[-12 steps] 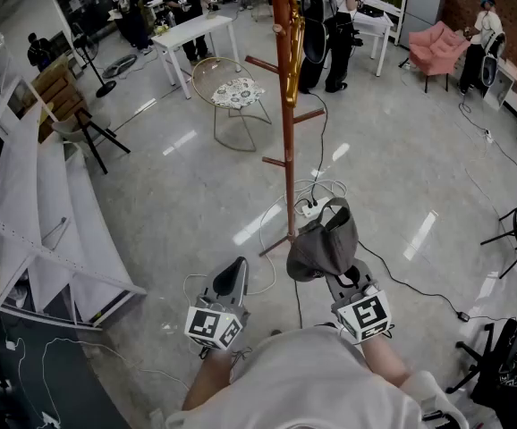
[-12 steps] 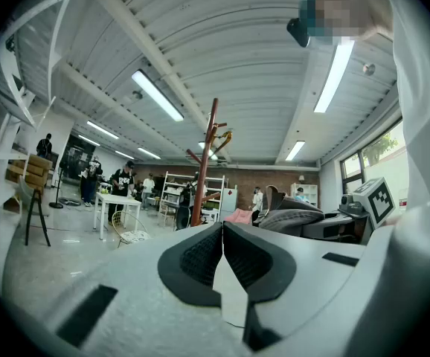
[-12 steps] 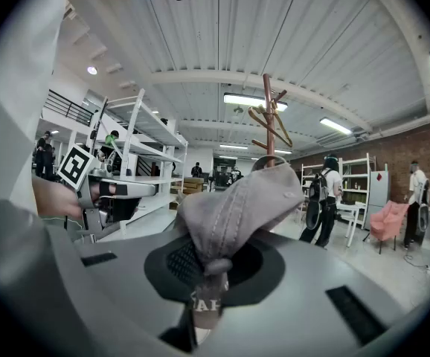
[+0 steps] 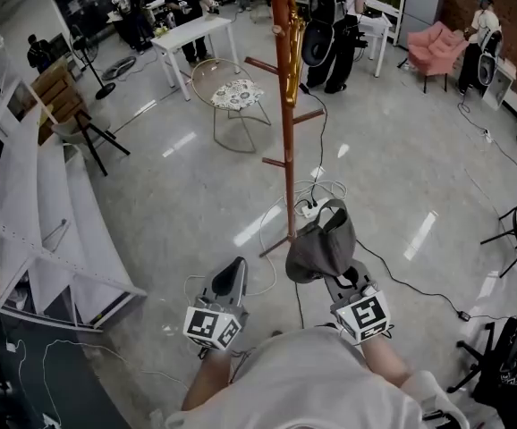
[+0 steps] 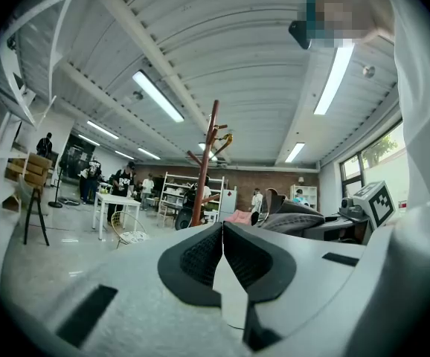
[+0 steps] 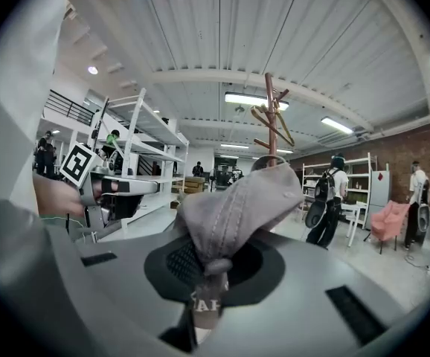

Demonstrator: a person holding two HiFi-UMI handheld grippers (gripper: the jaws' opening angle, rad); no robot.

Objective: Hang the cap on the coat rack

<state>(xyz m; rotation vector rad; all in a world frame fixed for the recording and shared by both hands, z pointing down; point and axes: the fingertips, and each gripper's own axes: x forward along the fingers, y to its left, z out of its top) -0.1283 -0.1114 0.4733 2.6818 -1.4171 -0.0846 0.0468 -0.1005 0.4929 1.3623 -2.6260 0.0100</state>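
Observation:
A grey cap (image 4: 323,247) hangs from my right gripper (image 4: 336,280), whose jaws are shut on its fabric; in the right gripper view the cap (image 6: 233,210) bunches between the pads and hides the tips. The brown wooden coat rack (image 4: 283,105) rises just beyond the cap, its pole and pegs also showing as the coat rack (image 6: 272,121) and the coat rack (image 5: 206,162) in the gripper views. My left gripper (image 4: 231,278) is held level to the left of the cap, shut with nothing in it, its pads (image 5: 200,255) meeting.
White shelving (image 4: 35,204) lines the left side. A wire chair (image 4: 232,96) and a white table (image 4: 191,34) stand beyond the rack, with people (image 4: 334,25) near them. Cables and a power strip (image 4: 308,208) lie on the floor at the rack's base. A pink armchair (image 4: 437,47) is far right.

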